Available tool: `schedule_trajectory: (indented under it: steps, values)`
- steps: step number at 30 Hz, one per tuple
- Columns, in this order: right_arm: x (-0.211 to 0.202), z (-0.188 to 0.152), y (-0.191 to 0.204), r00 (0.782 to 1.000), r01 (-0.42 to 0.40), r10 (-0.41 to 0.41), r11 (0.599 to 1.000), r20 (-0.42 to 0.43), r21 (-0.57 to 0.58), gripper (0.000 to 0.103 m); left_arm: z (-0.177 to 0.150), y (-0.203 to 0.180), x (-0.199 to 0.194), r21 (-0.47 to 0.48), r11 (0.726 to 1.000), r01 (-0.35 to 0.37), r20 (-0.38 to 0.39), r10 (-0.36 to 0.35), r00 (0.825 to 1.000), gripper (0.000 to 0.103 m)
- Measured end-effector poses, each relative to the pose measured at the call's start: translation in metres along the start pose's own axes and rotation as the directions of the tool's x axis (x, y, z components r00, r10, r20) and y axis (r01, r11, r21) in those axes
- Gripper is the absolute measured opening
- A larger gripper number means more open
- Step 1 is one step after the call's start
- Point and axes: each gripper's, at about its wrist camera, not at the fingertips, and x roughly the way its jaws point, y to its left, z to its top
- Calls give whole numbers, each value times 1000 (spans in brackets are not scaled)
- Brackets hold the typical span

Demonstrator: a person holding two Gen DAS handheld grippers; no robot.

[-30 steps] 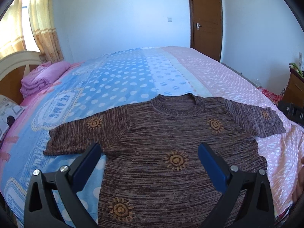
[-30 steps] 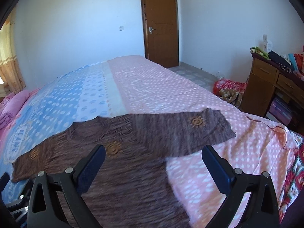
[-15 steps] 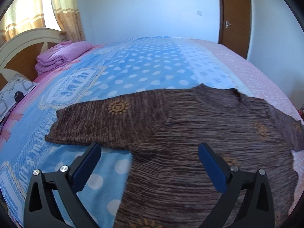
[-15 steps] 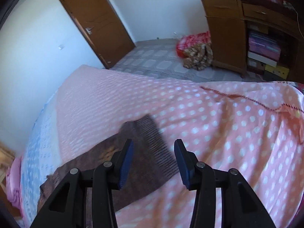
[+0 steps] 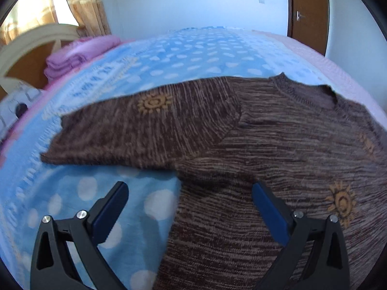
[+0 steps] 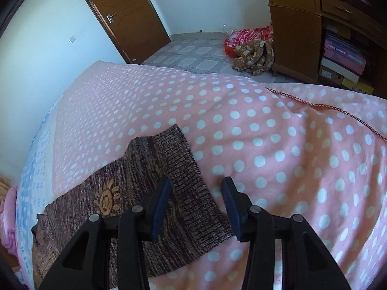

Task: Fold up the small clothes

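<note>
A brown knit sweater with orange sun motifs lies flat on the bed, neck away from me. My left gripper is wide open and hovers low over the spot where the left sleeve meets the body; nothing is between its pads. In the right wrist view the other sleeve lies on the pink spotted cover. My right gripper stands partly open just above that sleeve's ribbed cuff. Its left finger is over the knit and its right finger is over the cover, and the pads do not press on the fabric.
The bedspread is blue with white dots on the left and pink with dots on the right. A folded pink blanket lies by the headboard. Past the bed's edge are a wooden desk, a clothes heap and a door.
My left gripper sank and shifted left, from the sweater's middle to the left sleeve. My right gripper swung out to the right sleeve's cuff, rolled, and narrowed its jaws from wide to partly open.
</note>
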Motion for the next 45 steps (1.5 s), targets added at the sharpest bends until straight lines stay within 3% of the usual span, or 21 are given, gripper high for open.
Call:
schedule_trajectory:
  steps: [3, 5, 7, 8, 13, 17, 23, 28, 32, 36, 41, 44, 45]
  values:
    - [3, -5, 12, 999, 50, -50, 995, 2, -89, 45, 0, 8, 8, -45, 997, 69, -31, -70, 997, 103]
    - [5, -9, 27, 992, 123, -123, 971, 15, -205, 36, -1, 14, 11, -96, 989, 112, -41, -117, 992, 103]
    - [4, -9, 30, 996, 93, -94, 972, 8, -217, 9, -2, 17, 11, -118, 984, 135, -33, -139, 990, 103]
    - [4, -8, 30, 997, 75, -78, 977, -6, -201, 9, -2, 15, 11, -114, 985, 133, -31, -137, 990, 103]
    - [-19, -3, 38, 997, 72, -68, 987, 32, -141, 8, -3, 12, 11, -101, 986, 132, -24, -135, 991, 103]
    - [-55, -5, 83, 995, 44, -21, 971, 100, -234, 8, -4, 15, 10, -105, 984, 144, -17, -146, 989, 103]
    - [-95, -39, 187, 985, -26, 100, 890, 139, -455, 8, -4, 16, 10, -107, 982, 157, -6, -158, 987, 103]
    - [-101, -89, 259, 976, -112, 197, 814, 89, -570, 8, -5, 18, 10, -108, 979, 171, 2, -172, 985, 103]
    - [-92, -147, 318, 967, -165, 252, 729, 37, -665, 8, -5, 19, 10, -112, 976, 185, 9, -186, 983, 103]
    - [-64, -204, 362, 967, -194, 254, 658, -28, -727, 8, -5, 19, 10, -112, 975, 194, 13, -193, 981, 103]
    - [-31, -250, 373, 960, -254, 255, 624, -114, -739, 8, -5, 20, 10, -113, 972, 207, 20, -206, 978, 103]
    - [-23, -260, 372, 951, -291, 270, 621, -151, -728, 11, -6, 20, 10, -113, 971, 211, 24, -210, 977, 103]
    - [-19, -262, 372, 940, -329, 283, 615, -188, -717, 23, -6, 20, 10, -113, 971, 212, 25, -211, 977, 103]
